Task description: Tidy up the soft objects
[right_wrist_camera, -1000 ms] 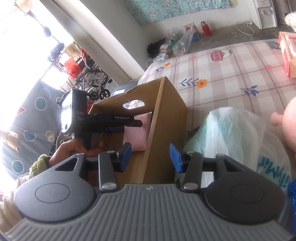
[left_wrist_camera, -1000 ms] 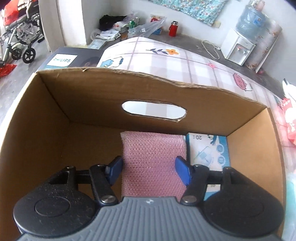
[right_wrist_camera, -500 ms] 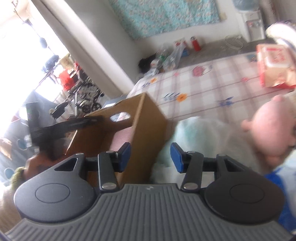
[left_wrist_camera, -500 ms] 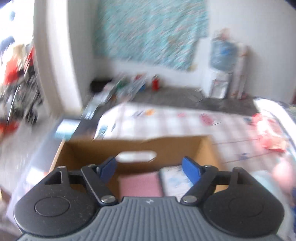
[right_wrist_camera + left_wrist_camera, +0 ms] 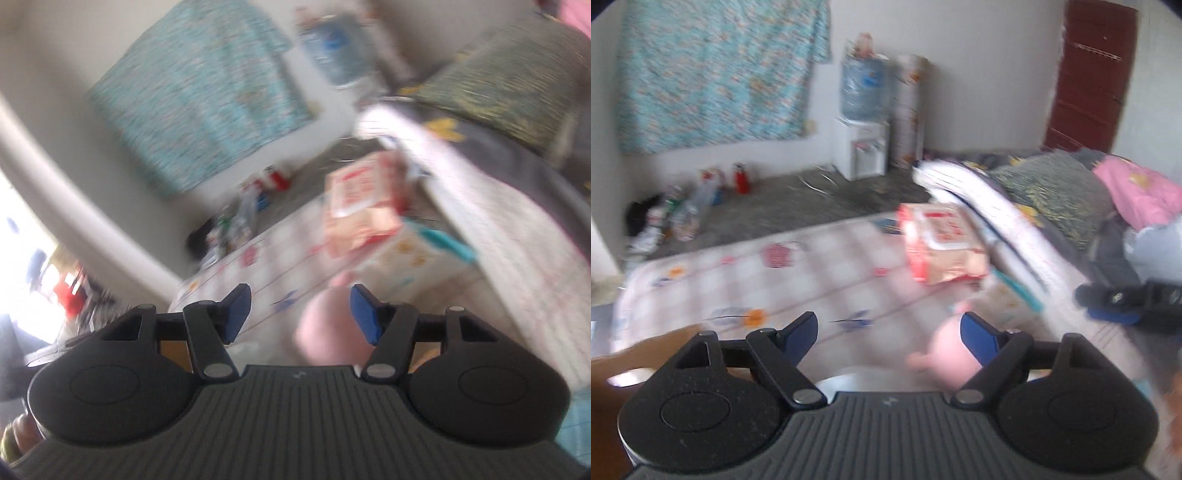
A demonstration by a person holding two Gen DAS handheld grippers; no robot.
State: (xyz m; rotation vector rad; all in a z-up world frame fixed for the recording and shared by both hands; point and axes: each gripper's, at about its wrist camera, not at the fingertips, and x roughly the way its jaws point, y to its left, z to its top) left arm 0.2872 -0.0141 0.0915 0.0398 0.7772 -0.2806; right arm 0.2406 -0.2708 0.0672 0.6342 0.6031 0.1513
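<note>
- Left tool (image 5: 888,330) stands released, its blue fingertips (image 5: 798,330) spread wide with nothing pressed between them; the jaws have just been opening.
- Right tool (image 5: 295,312) is also released, its blue pads (image 5: 364,317) apart and gripping nothing; its jaws have just been opening too.
- From the left wrist view, a pink soft toy (image 5: 951,360) lies on the bed at about 5 o'clock of centre, just behind the right-hand fingertip, which covers part of it.
- From the right wrist view, the same pink toy (image 5: 327,332) sits low between the pads, nearer the right one; blur hides whether a pad touches it, though it looks apart.
- A red and white soft packet (image 5: 942,243) rests on the checked bed sheet (image 5: 798,273) at 2 o'clock of the left tool, well apart from the toy.
- In the right wrist view that packet (image 5: 360,206) appears at 1 o'clock, with what may be a white printed pack (image 5: 410,264) just below it.
- A corner of the cardboard box (image 5: 646,356) shows at 8 o'clock in the left view, beside the tool's body.
- The right tool itself (image 5: 1123,306) enters the left view at 3 o'clock, over the bedding.
- A folded striped quilt (image 5: 1004,221) and a dark green pillow (image 5: 1056,184) lie at 2 o'clock.
- Behind, a water dispenser (image 5: 862,122) stands against the wall, with a floral cloth (image 5: 713,74) hung at 10 o'clock.
</note>
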